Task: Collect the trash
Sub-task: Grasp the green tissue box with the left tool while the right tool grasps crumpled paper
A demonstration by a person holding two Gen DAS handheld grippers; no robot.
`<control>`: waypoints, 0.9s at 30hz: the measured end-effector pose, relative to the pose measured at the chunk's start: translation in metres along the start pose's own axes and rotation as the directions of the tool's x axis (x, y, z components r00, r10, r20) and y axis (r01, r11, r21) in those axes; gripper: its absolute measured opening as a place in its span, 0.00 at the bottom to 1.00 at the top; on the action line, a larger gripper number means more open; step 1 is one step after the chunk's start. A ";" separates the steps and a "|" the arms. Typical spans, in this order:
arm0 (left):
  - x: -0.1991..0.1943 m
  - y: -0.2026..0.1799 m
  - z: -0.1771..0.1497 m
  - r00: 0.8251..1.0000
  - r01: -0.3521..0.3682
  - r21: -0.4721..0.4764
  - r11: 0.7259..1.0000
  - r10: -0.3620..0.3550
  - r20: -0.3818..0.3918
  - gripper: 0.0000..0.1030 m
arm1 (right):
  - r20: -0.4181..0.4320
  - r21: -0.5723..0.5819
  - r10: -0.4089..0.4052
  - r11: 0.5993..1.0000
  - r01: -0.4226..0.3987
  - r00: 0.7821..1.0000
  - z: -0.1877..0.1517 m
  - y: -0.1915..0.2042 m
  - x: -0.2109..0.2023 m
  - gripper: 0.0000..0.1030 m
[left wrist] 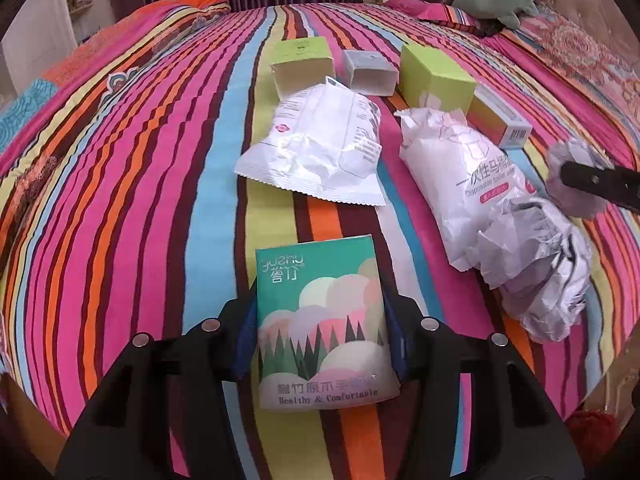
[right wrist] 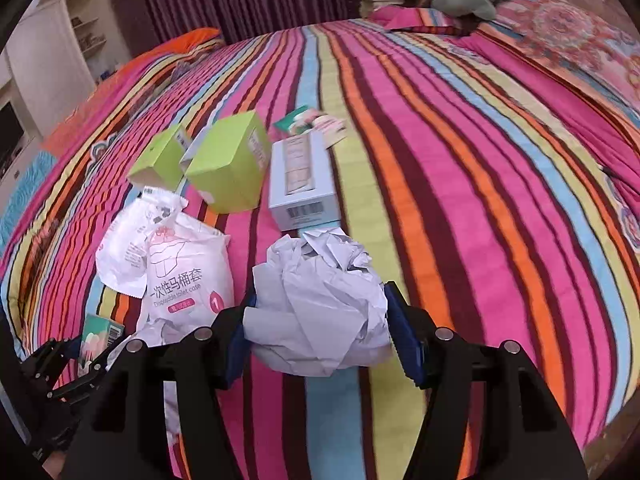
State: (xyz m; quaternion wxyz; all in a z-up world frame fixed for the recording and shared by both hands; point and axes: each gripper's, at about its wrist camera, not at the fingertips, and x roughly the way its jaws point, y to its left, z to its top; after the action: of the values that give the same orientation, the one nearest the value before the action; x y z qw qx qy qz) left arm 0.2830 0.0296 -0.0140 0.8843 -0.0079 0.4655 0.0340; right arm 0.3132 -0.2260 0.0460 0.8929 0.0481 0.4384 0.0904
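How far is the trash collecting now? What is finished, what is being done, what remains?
Nothing looks collected yet; no bin shows. In hand: the left gripper is shut on the green tissue pack, the right gripper on the crumpled paper ball. Left on the striped bed: two white wrappers, green boxes, a blue box.
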 end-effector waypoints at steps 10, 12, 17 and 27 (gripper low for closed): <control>-0.054 0.016 -0.018 0.997 0.062 -0.026 0.998 -0.061 0.053 0.50 | 0.051 0.095 -0.005 0.995 0.000 0.999 -0.027 -0.013 -0.055 0.56; -0.067 0.020 -0.029 0.996 0.067 -0.023 0.997 -0.066 0.058 0.50 | 0.054 0.106 0.004 0.994 -0.010 0.999 -0.037 -0.011 -0.065 0.56; -0.096 0.031 -0.067 0.994 0.095 -0.030 0.995 -0.093 0.054 0.50 | 0.066 0.132 0.043 0.990 -0.051 0.997 -0.079 0.001 -0.096 0.56; -0.104 0.025 -0.168 0.982 0.159 -0.038 0.986 -0.162 -0.097 0.50 | -0.060 0.167 0.112 0.981 -0.100 0.992 -0.172 0.030 -0.110 0.56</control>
State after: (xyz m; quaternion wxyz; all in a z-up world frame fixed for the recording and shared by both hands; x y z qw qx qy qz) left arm 0.0848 0.0414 -0.0232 0.8595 -0.0604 0.5066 -0.0310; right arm 0.1079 -0.2182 0.0307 0.8642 0.1416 0.4717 0.1031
